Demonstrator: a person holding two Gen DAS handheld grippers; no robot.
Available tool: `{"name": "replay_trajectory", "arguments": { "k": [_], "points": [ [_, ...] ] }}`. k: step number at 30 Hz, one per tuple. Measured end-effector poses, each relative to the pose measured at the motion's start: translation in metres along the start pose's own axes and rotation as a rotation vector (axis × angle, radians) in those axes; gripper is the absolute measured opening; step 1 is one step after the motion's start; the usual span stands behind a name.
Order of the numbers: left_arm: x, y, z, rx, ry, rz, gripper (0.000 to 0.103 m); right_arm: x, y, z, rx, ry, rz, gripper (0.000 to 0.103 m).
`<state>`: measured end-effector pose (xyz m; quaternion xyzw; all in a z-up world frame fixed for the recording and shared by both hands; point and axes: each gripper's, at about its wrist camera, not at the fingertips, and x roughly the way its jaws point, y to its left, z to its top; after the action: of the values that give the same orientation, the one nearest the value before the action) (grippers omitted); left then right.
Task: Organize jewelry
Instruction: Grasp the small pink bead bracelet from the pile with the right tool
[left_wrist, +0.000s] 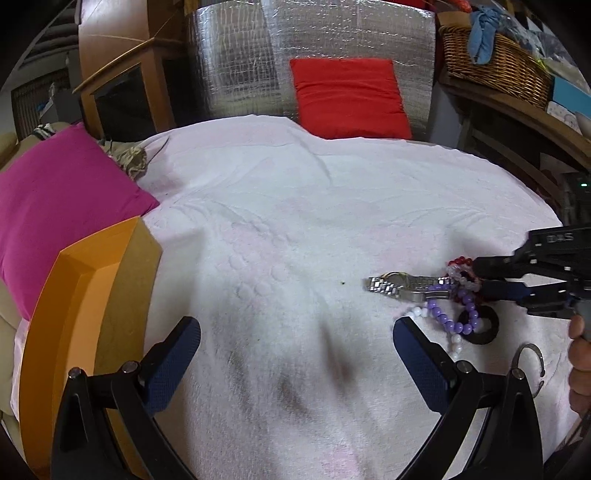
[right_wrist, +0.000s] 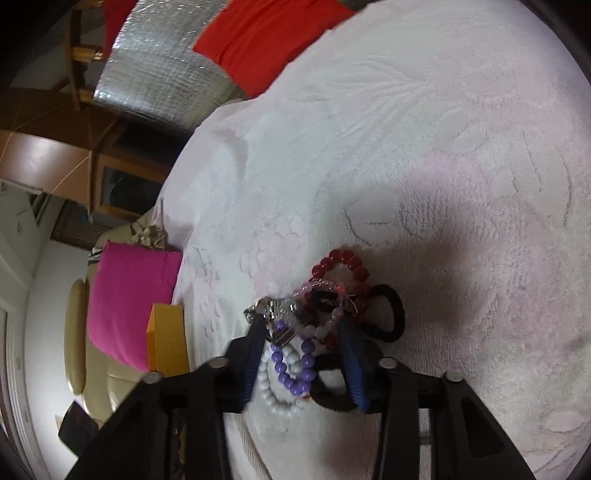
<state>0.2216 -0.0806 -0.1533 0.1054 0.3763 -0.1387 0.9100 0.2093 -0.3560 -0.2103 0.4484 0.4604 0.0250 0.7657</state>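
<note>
Right gripper (right_wrist: 301, 354): fingers sitting partly closed, straddling the jewelry heap; purple bead bracelet (right_wrist: 291, 365), white bead strand (right_wrist: 275, 391) and watch clasp lying between them. Can't tell whether the pads are actually pressing on anything, and nothing is looking lifted.

Left gripper (left_wrist: 295, 354): fingers spread wide, holding nothing, hovering over bare towel near the bed's near edge.

The heap is sitting toward the right side of the bed on the white towel (left_wrist: 280, 206): metal watch (left_wrist: 400, 286), red bead bracelet (right_wrist: 341, 266), pale pink beads, black hair ties (right_wrist: 391, 314), all tangled and overlapping. A thin wire ring (left_wrist: 530, 360) is lying apart, nearer the edge.

The orange box (left_wrist: 77, 325) is waiting at the left edge, interior not visible.

Judging progress: looks early, since the visible pieces are still in one clump. Remaining: separating the pieces and placing each, probably into the box.
</note>
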Motion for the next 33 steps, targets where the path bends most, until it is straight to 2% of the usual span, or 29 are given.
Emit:
{"name": "replay_trajectory", "arguments": {
  "k": [5,8,13,21,27,33],
  "points": [
    [0.005,-0.007,0.001,0.007,0.008,-0.026,0.103,0.006,-0.005,0.003,0.043,-0.027,-0.034,0.016],
    [0.005,-0.011,0.001,0.011,0.009,-0.037,0.103,0.000,-0.001,0.003,0.023,-0.066,-0.025,0.009],
    [0.007,-0.016,-0.001,0.015,0.016,-0.072,0.103,-0.022,0.001,0.003,-0.012,-0.146,-0.011,0.009],
    [0.005,-0.040,-0.004,0.062,0.016,-0.125,0.103,-0.064,-0.023,0.010,-0.014,-0.205,-0.046,0.009],
    [-0.007,-0.076,-0.014,0.151,0.015,-0.272,0.103,-0.100,-0.052,0.014,0.001,-0.251,-0.085,0.009],
    [-0.020,-0.131,-0.033,0.280,0.023,-0.406,0.103,-0.114,-0.075,0.017,0.032,-0.239,-0.116,0.009]
  ]
}}
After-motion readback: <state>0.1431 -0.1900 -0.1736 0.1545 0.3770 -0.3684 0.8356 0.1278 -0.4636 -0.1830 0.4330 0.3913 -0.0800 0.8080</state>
